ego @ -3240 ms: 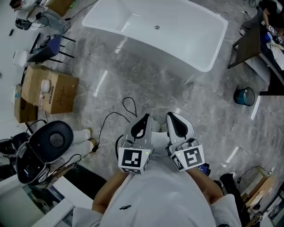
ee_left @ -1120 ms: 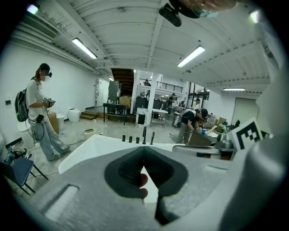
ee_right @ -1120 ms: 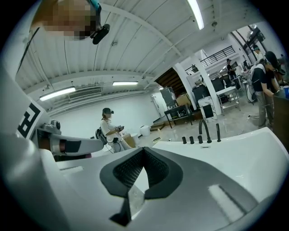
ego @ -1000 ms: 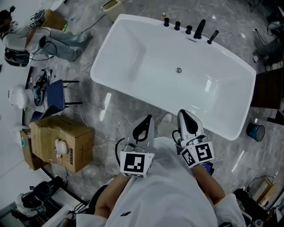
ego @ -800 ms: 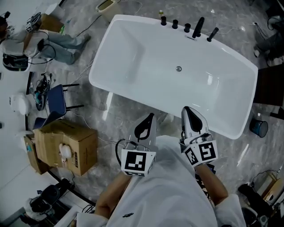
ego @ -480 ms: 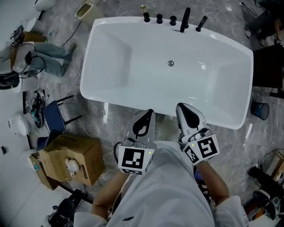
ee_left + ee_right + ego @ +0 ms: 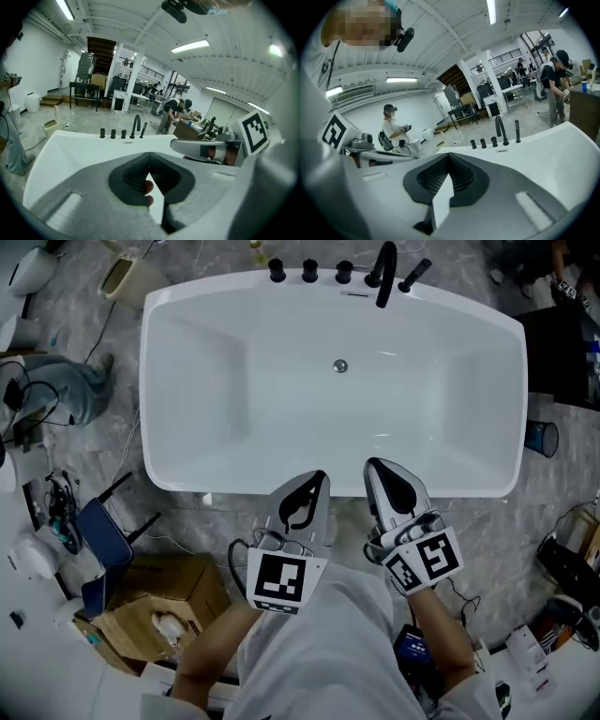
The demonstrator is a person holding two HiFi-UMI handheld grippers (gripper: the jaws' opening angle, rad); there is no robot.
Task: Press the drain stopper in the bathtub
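Over the floor [image 7: 187,521] beside the tub [image 7: 234,381], just short of its near rim: left gripper [image 7: 316,478] and right gripper [image 7: 374,467], side by side, tips toward the basin. Each with jaws pressed together on nothing.

Down on the tub bottom, toward the faucet [image 7: 384,273] side: stopper [image 7: 340,366], a small round disc, well apart from both tips. Too small to tell whether raised or sunk.

Judging by that gap, no pressing done yet. Left to do: reach over the rim, bring one closed tip down onto the stopper, push.
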